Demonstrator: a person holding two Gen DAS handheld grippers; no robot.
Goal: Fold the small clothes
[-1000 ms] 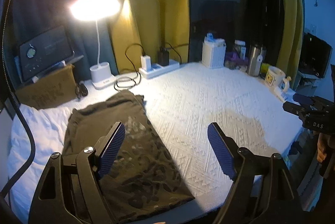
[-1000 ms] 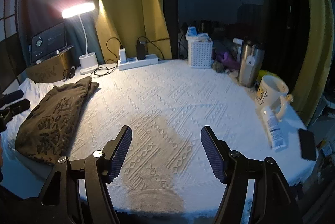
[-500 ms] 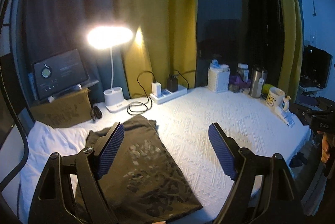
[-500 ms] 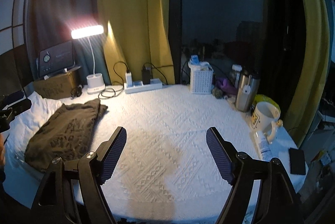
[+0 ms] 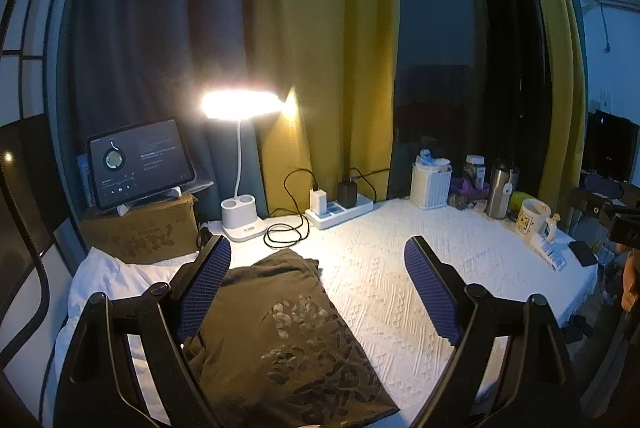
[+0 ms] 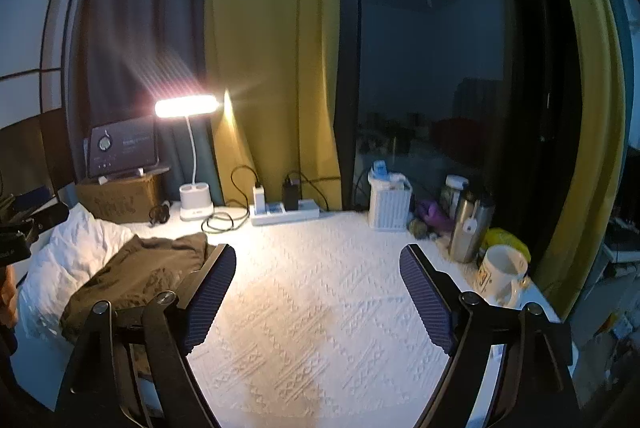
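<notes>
A folded dark olive garment (image 5: 280, 328) with a pale print lies on the left of the white textured table cover (image 5: 400, 288). Its left edge rests on a crumpled white cloth (image 5: 104, 276). My left gripper (image 5: 317, 244) hovers above the garment, apart from it; its jaws are opening and nothing is between them. In the right wrist view the garment (image 6: 140, 276) lies to the left. My right gripper (image 6: 317, 248) hangs over the bare middle of the cover (image 6: 320, 308). Its jaws are also opening and hold nothing.
Along the back stand a lit desk lamp (image 5: 240, 104), a tablet (image 5: 140, 164) on a cardboard box, and a power strip (image 5: 340, 208) with cables. A white basket (image 5: 430, 184), steel flask (image 5: 500, 192), mug (image 5: 534, 216) and phone (image 5: 582, 252) crowd the right edge.
Both grippers have risen and tilted upward, so the table sits lower in view and more curtain shows. Both pairs of jaws stand slightly wider. The garment has not moved.
</notes>
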